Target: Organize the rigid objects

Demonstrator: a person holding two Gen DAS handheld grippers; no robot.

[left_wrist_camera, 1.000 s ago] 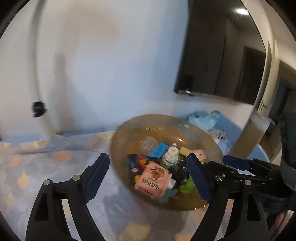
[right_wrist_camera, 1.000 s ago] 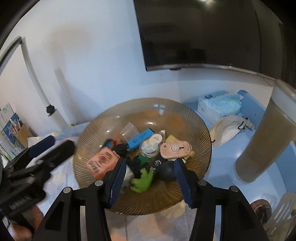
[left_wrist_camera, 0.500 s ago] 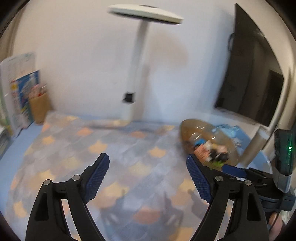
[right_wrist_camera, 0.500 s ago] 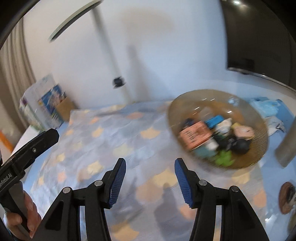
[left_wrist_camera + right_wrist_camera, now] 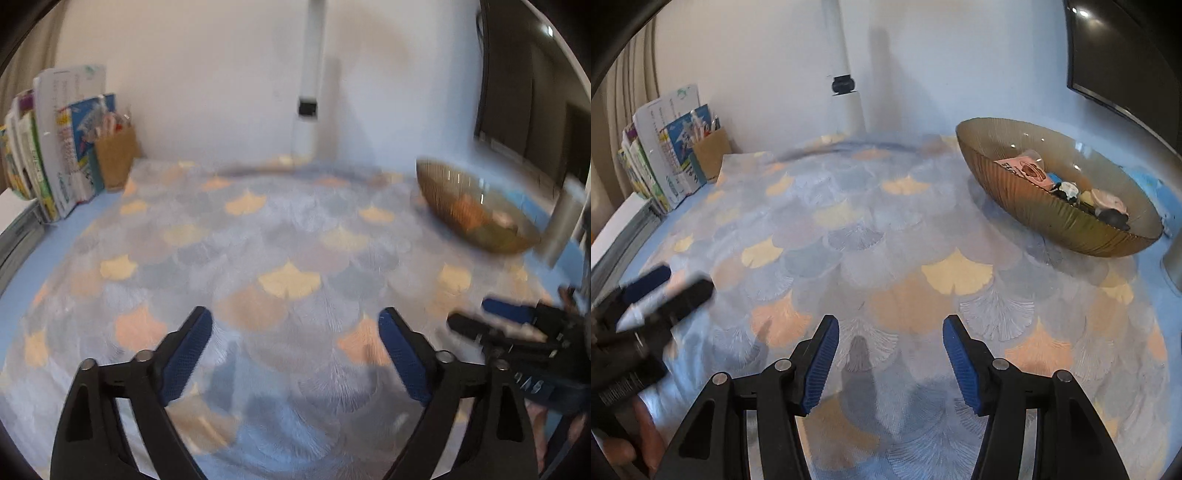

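The amber ribbed glass bowl (image 5: pixel 1058 206) sits at the desk's far right corner, long axis running left-right in the right wrist view. It holds a pink carton (image 5: pixel 1025 170) plus small toys, too jumbled to name. Left gripper (image 5: pixel 293 354) and right gripper (image 5: pixel 890 365) hover over the patterned mat (image 5: pixel 886 236), fingers released and just widening, nothing between them.
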